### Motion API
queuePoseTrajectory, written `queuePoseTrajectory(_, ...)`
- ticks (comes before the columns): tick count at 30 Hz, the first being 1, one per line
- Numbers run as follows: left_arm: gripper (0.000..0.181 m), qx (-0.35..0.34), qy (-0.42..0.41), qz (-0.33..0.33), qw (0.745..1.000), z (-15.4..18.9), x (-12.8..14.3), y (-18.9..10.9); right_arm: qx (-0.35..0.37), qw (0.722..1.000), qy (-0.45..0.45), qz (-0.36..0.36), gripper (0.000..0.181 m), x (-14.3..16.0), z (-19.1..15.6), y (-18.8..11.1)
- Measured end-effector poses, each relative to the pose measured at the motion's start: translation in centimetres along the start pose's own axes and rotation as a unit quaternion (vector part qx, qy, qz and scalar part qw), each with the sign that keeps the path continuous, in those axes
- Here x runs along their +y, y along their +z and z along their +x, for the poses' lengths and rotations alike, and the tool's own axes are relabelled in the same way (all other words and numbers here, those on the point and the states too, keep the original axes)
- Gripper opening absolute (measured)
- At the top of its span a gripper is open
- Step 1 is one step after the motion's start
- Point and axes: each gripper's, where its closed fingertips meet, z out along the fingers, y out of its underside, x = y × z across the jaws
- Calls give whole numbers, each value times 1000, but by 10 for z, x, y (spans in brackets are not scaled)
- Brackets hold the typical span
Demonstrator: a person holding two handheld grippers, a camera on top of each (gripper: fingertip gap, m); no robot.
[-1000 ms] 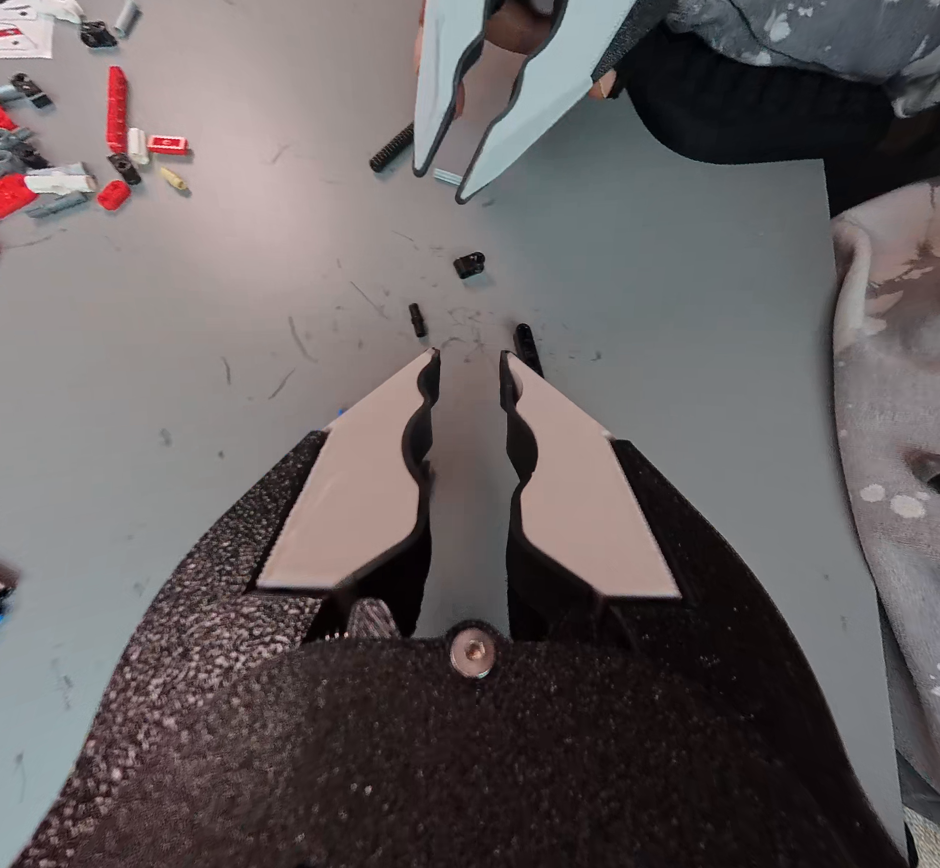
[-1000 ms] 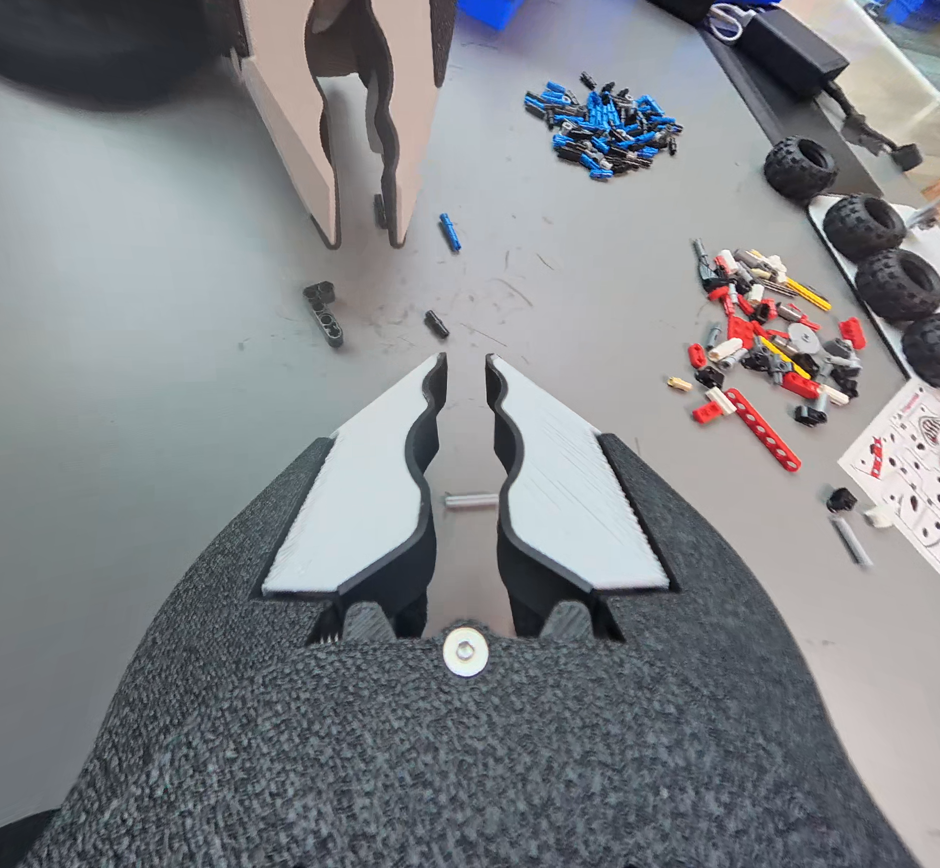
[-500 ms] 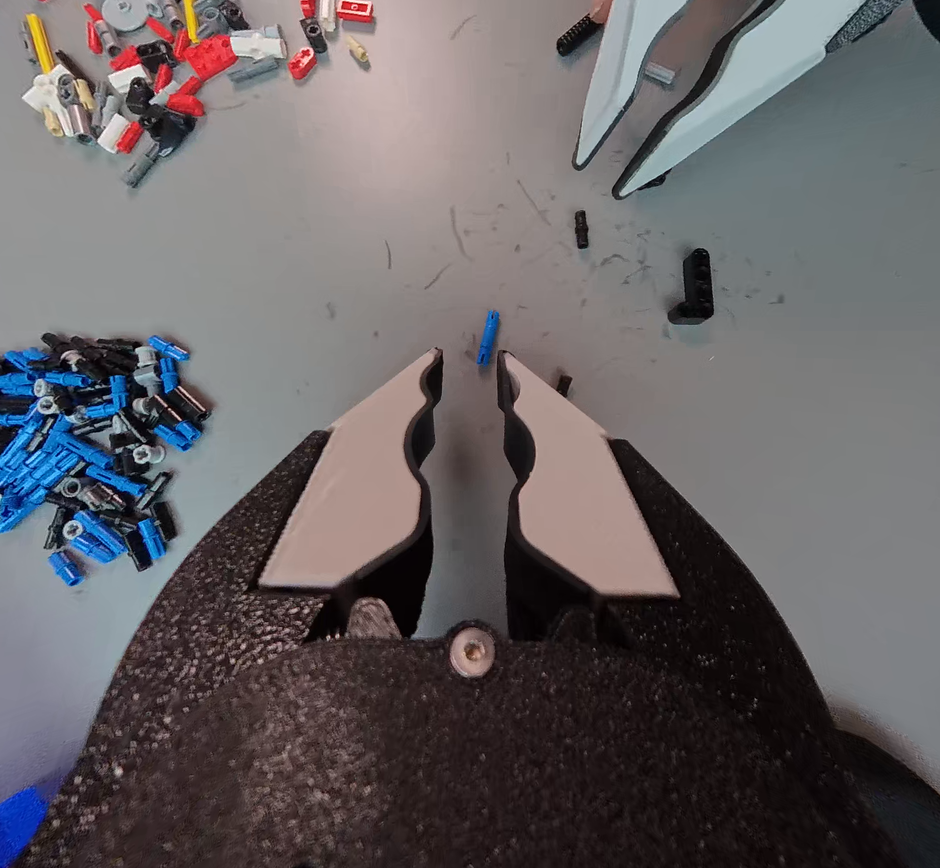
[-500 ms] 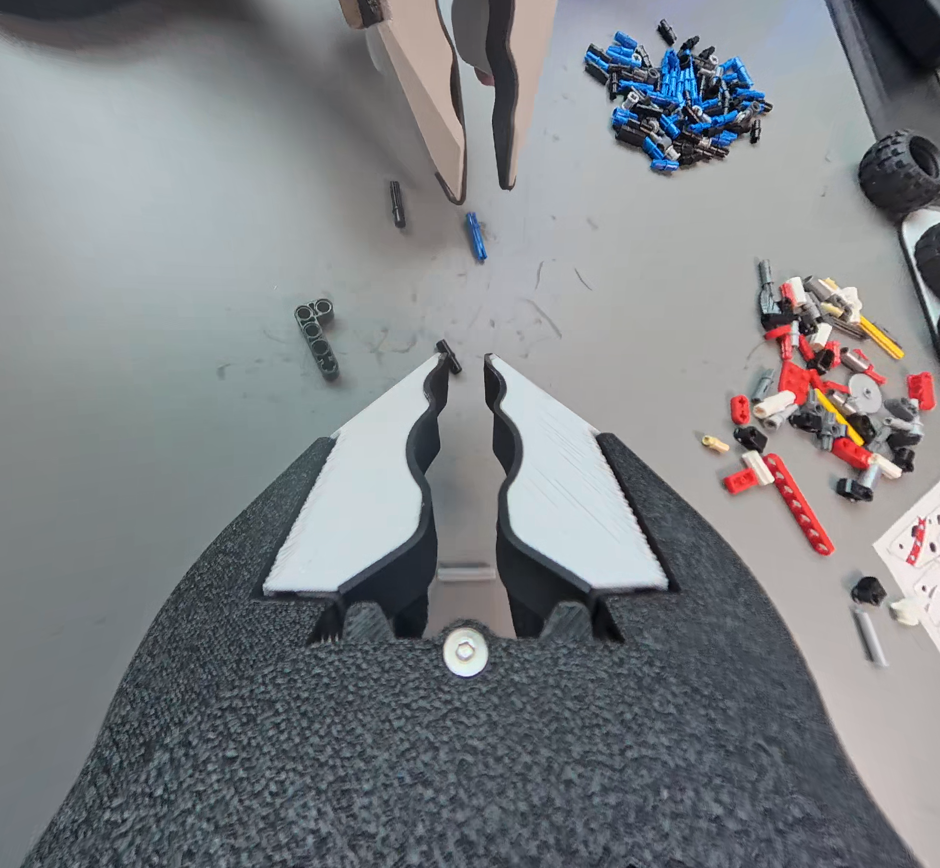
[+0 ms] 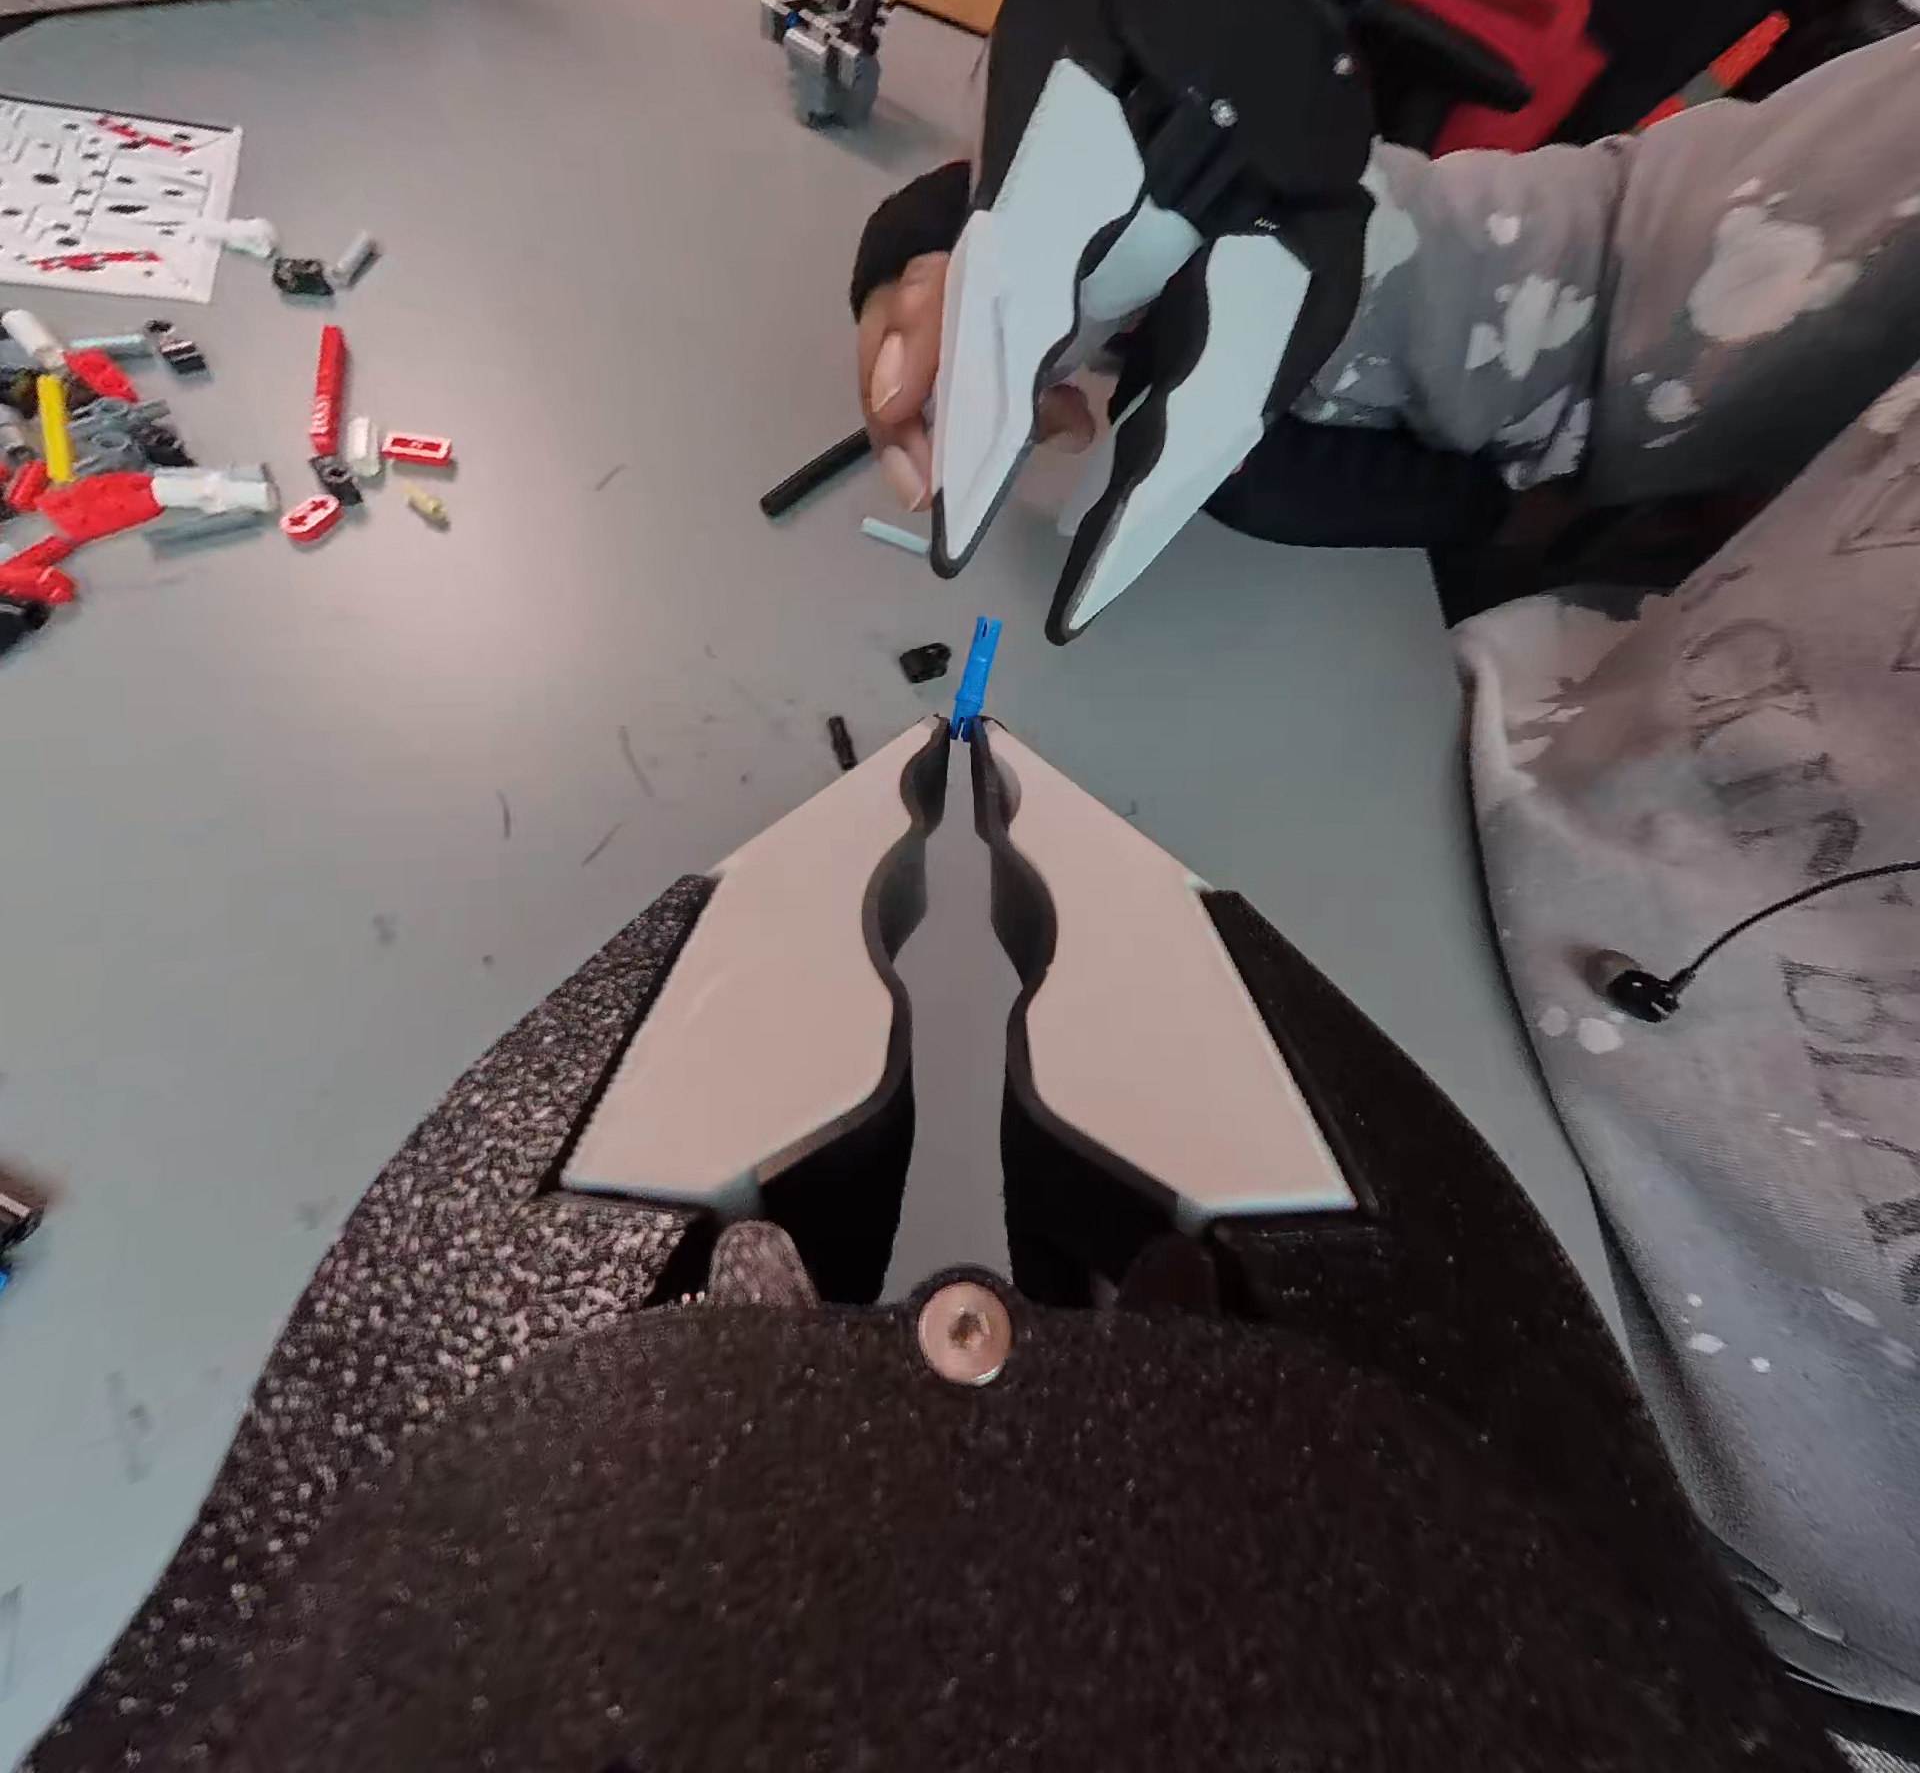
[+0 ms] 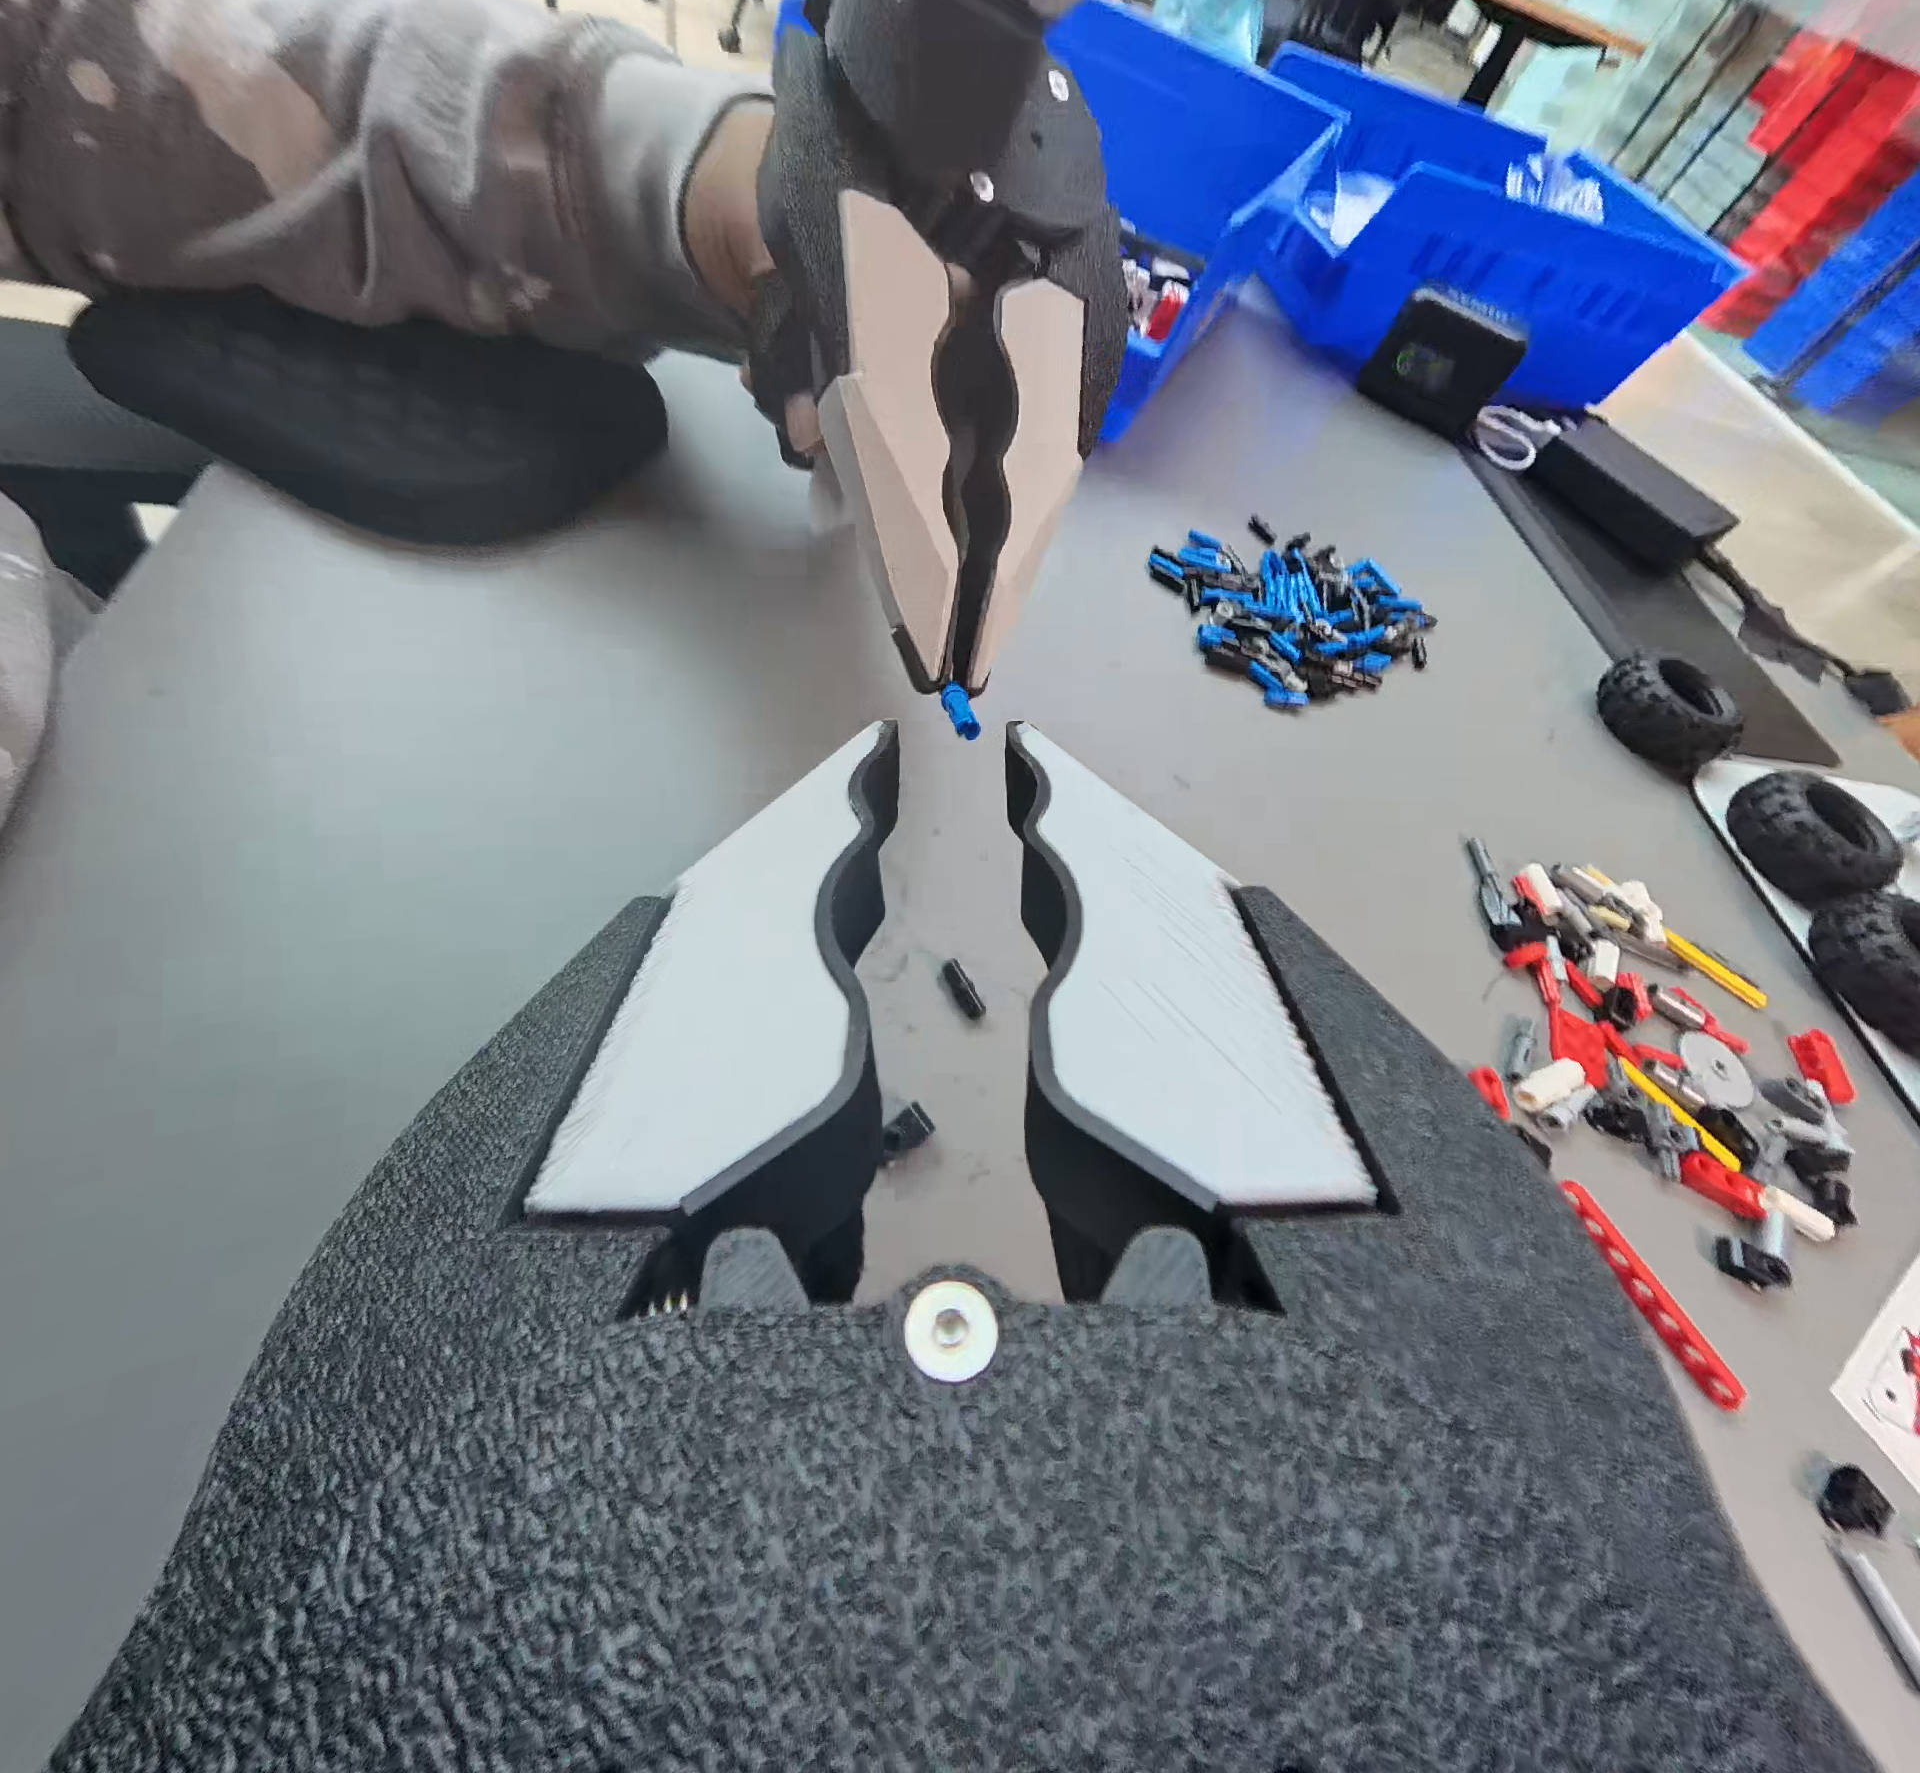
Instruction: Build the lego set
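Lego parts lie across the grey table (image 5: 582, 788); half a second ago the blue pin (image 5: 972, 674) lay there too. Now my left gripper (image 5: 962, 728) has it pinched at the tips, lifted clear. My right gripper (image 6: 951, 736) waits narrowly open just beside it, so I judge a handover or insertion comes next.

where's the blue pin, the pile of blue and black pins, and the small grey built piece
blue pin (image 5: 972, 674), left wrist view, on its shaft above the fingertips
pile of blue and black pins (image 6: 1294, 620), right wrist view, on the pile's middle
small grey built piece (image 5: 836, 35), left wrist view, on its grey base
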Motion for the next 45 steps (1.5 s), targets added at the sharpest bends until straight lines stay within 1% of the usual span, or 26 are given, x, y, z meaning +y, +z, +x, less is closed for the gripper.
queuePoseTrajectory(1, 3, 20, 5, 13, 1000, 9, -5, -1, -5, 1000, 0, 23, 20, -8, -3, -2)
queuePoseTrajectory(3, 3, 44, 17, 28, 998, 21, -11, -1, -21, 999, 2, 44, 20, -17, -9, -5)
queuePoseTrajectory(6, 3, 57, 31, 38, 997, 29, -15, -1, -31, 998, -4, 47, 16, -18, -15, -6)
queuePoseTrajectory(8, 3, 60, 31, 38, 997, 30, -15, 0, -33, 998, -6, 49, 9, -18, -17, -7)
queuePoseTrajectory(10, 3, 64, 30, 39, 997, 31, -15, 0, -35, 998, -8, 52, 6, -18, -19, -7)
queuePoseTrajectory(20, 4, 69, 27, 30, 997, 32, -11, 4, -45, 998, -6, 47, 4, -16, -23, -6)
queuePoseTrajectory(24, 4, 56, 17, 27, 998, 27, -10, 7, -43, 998, 11, 35, 4, -12, -20, -6)
queuePoseTrajectory(25, 9, 45, 18, 23, 999, 24, -8, 8, -42, 999, 15, 30, 4, -10, -18, -5)
queuePoseTrajectory(26, 18, 32, 24, 17, 999, 21, -7, 9, -40, 999, 21, 22, 4, -6, -16, -5)
queuePoseTrajectory(27, 22, 21, 31, 9, 999, 18, -4, 10, -41, 999, 25, 11, 4, -2, -15, -5)
queuePoseTrajectory(30, 25, 3, 55, -39, 998, 15, 11, 12, -47, 998, 38, -37, 4, 18, -13, -10)
queuePoseTrajectory(32, 26, 8, 68, -75, 995, 20, 23, 18, -76, 993, 54, -71, 4, 28, -20, -15)
queuePoseTrajectory(36, 28, 12, 95, -131, 987, 28, 44, 32, -108, 985, 49, -127, 4, 33, -35, -16)
queuePoseTrajectory(40, 27, 1, 104, -149, 983, 27, 53, 42, -138, 974, 32, -179, 4, 38, -49, -3)
queuePoseTrajectory(45, 26, -13, 105, -160, 981, 24, 57, 47, -150, 959, -4, -240, 4, 49, -51, 6)
